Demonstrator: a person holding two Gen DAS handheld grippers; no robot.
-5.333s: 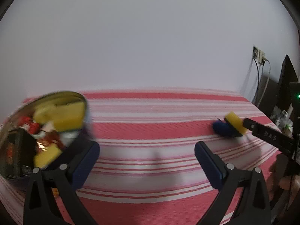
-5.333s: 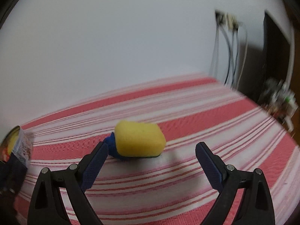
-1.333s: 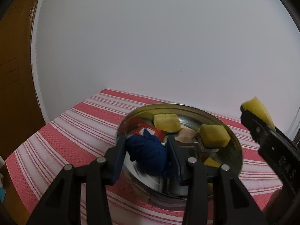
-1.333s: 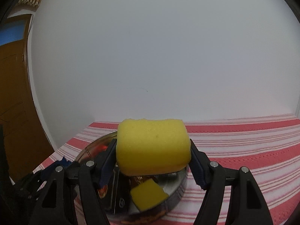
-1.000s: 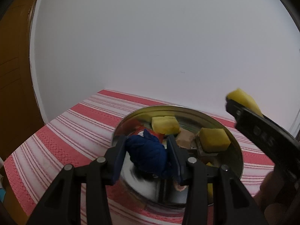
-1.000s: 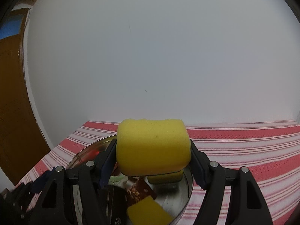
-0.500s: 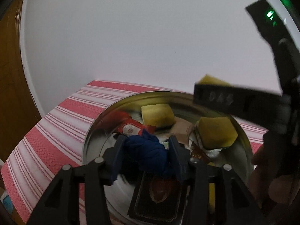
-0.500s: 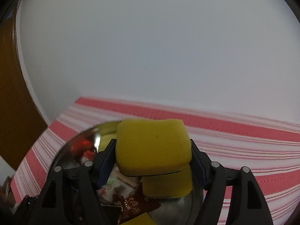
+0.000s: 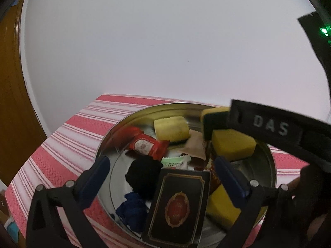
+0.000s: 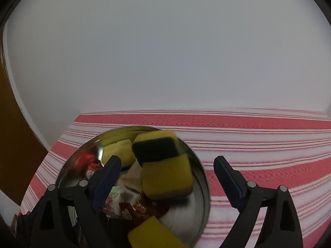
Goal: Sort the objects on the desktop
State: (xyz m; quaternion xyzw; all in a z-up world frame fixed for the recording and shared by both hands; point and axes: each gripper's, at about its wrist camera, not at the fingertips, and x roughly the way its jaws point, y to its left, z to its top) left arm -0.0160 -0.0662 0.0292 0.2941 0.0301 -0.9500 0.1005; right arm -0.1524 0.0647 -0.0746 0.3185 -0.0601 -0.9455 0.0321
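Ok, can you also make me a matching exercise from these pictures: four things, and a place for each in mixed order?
Things:
1. red packet
2. black box with gold frame
3. sponge showing its dark green side
4. striped cloth

Places:
a. under the tin
b. in the tin, at the edge nearest the left wrist camera
c. in the left part of the tin
d. blurred, at the far side of the tin, just above a yellow sponge

Pairs: 1-c, 2-b, 3-d, 4-a
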